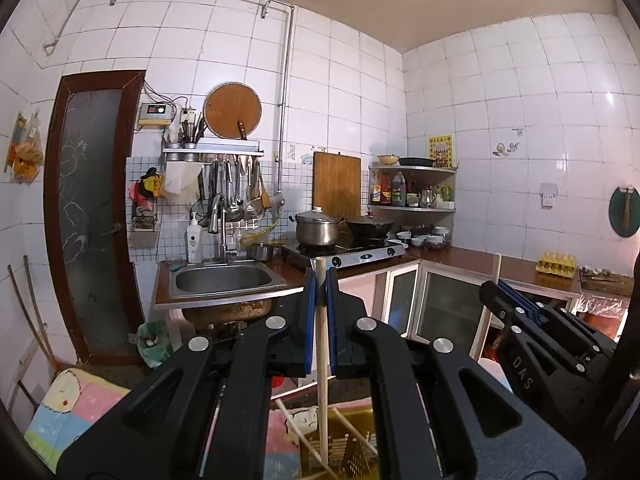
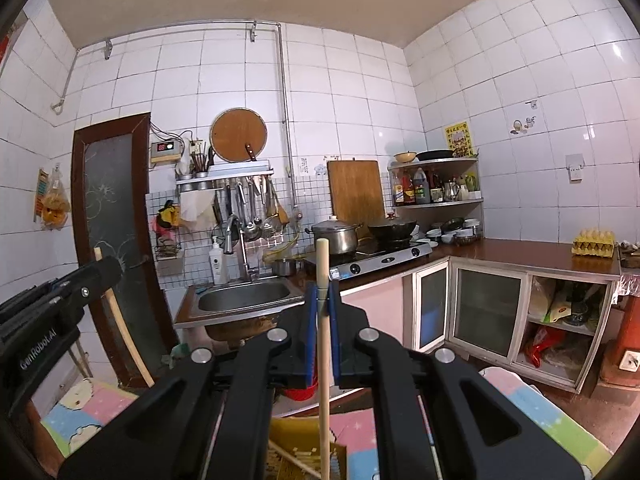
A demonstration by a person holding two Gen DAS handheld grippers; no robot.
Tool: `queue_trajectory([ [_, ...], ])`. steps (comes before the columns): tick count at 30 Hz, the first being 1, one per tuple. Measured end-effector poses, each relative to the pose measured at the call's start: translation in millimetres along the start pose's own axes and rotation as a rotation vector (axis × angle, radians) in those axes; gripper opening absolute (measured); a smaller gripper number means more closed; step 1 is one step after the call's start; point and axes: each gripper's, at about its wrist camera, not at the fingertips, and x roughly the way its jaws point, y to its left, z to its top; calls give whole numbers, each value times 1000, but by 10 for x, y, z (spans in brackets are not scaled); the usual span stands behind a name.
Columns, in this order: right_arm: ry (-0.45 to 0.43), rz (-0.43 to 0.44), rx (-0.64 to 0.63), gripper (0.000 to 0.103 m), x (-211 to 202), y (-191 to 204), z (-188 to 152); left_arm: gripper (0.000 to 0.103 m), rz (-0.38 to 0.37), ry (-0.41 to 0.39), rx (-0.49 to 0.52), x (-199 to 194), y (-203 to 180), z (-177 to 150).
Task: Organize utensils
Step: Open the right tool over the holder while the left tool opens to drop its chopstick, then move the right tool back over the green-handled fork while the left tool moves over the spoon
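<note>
Left tongs (image 1: 320, 276): pressed together on a pale wooden stick (image 1: 322, 360); the stick stands upright between the blue pads, its top just above the tips, its lower end running down toward a yellow slatted crate (image 1: 352, 440) below

Right tongs (image 2: 322, 294): pinching a second wooden stick (image 2: 323, 340), also upright; its rounded top rises well above the tips, its lower end drops toward the same yellow crate (image 2: 296, 456) beneath

Tongs to each other: side by side and apart; from the left wrist the right tongs show at the right edge with their stick poking above them; from the right wrist the left tongs show at the left edge with theirs slanting below them

More sticks: several lie loose across the crate under the left tongs; how many, I cannot tell

Below both tongs: a pastel foam floor mat (image 1: 68, 408) around the crate

Ahead of the tongs: a steel sink (image 1: 224, 280) set in the brown surface (image 1: 516, 266); a gas stove (image 2: 380, 258) to its right carrying a steel pot (image 2: 334, 236) and a dark wok (image 2: 392, 228)

Ahead and higher: ladles and spatulas hanging from a wall rack (image 1: 214, 151); a round wooden board (image 1: 233, 110) on top of it

Far right of the tongs: an egg tray (image 2: 593, 243) on the surface
</note>
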Motion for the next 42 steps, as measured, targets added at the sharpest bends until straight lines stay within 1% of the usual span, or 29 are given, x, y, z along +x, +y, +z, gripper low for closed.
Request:
queue_trajectory([
  [6,-2,-6,13,6,316,-32,-270,4,-2,35,15,368,-15,-343],
  [9,-1,-13,11,6,422,-34,-437,4,-5,74,8,528,27,-555],
  [14,37,-28,-10,6,547,-12,-692,4,2,131,15,676,99,-852],
  [16,62,-33,-14,6,579,-29,-773,4,3,152,7,711,136,-922],
  [20,119,-33,-28,7,586,-52,-881,4,-3,201,-19,712,241,-988],
  [22,157,-29,-37,8,556,-70,-897,5,6,218,-18,646,295,-982],
  [23,170,-34,-41,14,535,-73,-899,12,10,223,-12,609,301,-977],
  [24,187,-40,-42,25,501,-88,-885,20,17,229,-4,541,327,-957],
  [25,198,-42,-34,47,461,-113,-866,39,26,233,-3,465,361,-934],
  [26,202,-42,-26,60,415,-134,-854,54,33,231,-5,400,391,-913],
  [27,205,-42,-15,60,344,-164,-826,58,44,227,-6,301,437,-885],
  [28,214,-44,-14,60,276,-188,-801,65,49,229,-2,206,481,-859],
  [29,221,-45,-15,60,227,-206,-786,70,53,231,1,140,510,-843],
  [30,231,-49,-15,62,149,-234,-769,73,64,231,3,37,555,-823],
  [32,249,-58,-17,72,-2,-277,-762,85,82,231,7,-171,643,-801],
  [33,254,-63,-21,75,-107,-301,-775,88,88,231,7,-257,664,-798],
  [35,269,-82,-32,83,-317,-343,-838,98,106,223,1,-462,727,-832],
  [37,294,-89,-34,86,-510,-381,-953,98,127,224,-8,-626,765,-909],
  [38,314,-93,-37,87,-590,-392,-1026,98,132,237,-13,-693,766,-972],
  [40,351,-100,-40,87,-708,-430,-1157,98,141,278,-21,-776,787,-1115],
  [42,404,-108,-34,87,-840,-472,-1373,98,150,320,-28,-827,796,-1285],
])
